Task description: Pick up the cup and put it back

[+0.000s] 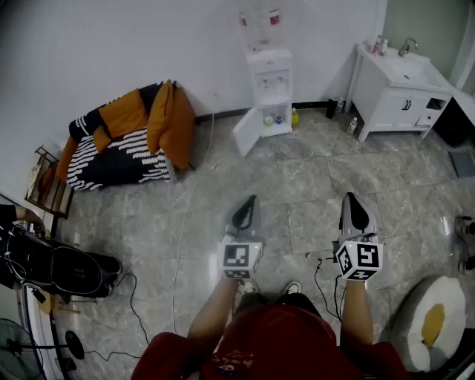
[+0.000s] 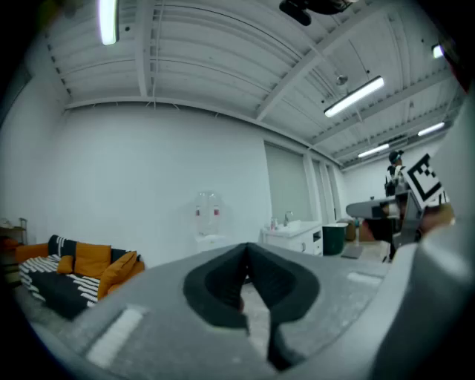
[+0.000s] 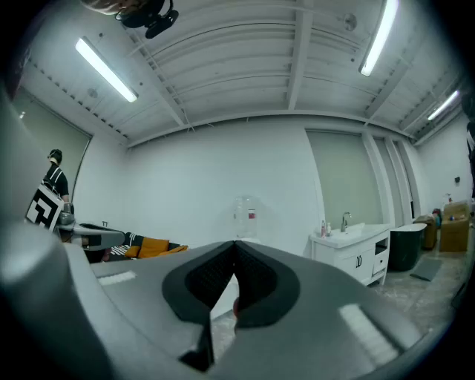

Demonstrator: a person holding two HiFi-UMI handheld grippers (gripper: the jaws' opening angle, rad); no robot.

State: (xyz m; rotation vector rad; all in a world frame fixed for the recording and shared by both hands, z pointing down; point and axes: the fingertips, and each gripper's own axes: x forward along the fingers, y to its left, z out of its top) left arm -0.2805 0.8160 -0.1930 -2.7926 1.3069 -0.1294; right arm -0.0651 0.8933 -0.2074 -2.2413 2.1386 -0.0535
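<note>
Well, a small blue cup (image 1: 279, 117) (blurry) sits inside the dispenser cabinet (image 1: 288, 111)

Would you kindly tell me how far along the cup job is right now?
Nothing looks done yet. In hand: nothing; the left gripper and right gripper are both shut and empty, far from the water dispenser. Left: reach its open cabinet, where small cup-like things sit, lift one and put it back.

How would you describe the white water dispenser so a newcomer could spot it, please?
Follow the white back wall between the orange-and-striped sofa and the white sink cabinet. The tall white water dispenser stands there, alone in having a clear bottle on top and its lower door swung open.
</note>
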